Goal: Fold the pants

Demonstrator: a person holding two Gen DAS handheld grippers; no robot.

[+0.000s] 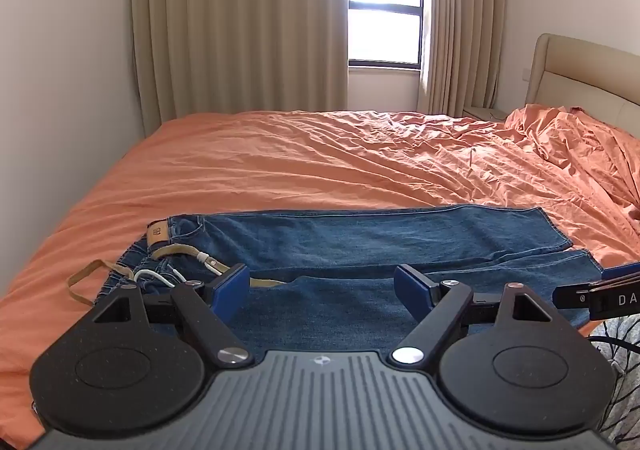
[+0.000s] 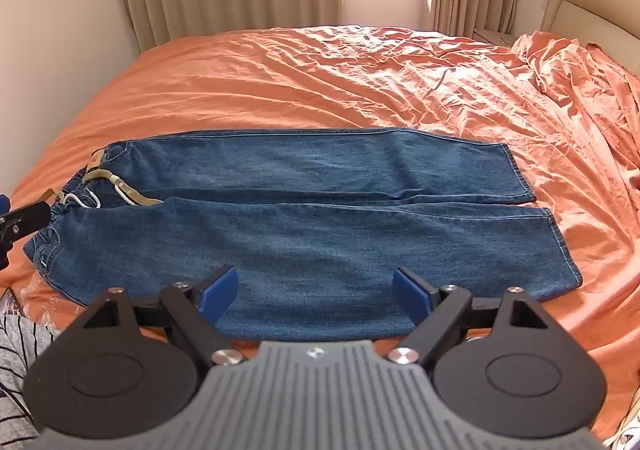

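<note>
Blue jeans (image 2: 304, 218) lie flat on the orange bed sheet (image 2: 320, 82), waist at 9 o'clock, leg ends at 3 o'clock. The left gripper (image 1: 322, 288) and right gripper (image 2: 316, 292) hang above, jaws wide apart, holding nothing.

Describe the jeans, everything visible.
The jeans are mid-blue denim, spread flat and unfolded on the orange sheet. Waist lies left, hems right, legs side by side, the far leg slightly shorter in view. A tan belt trails out of the waistband, with a white cord beside it and a leather patch at the back. Neither gripper appears to touch them.
</note>
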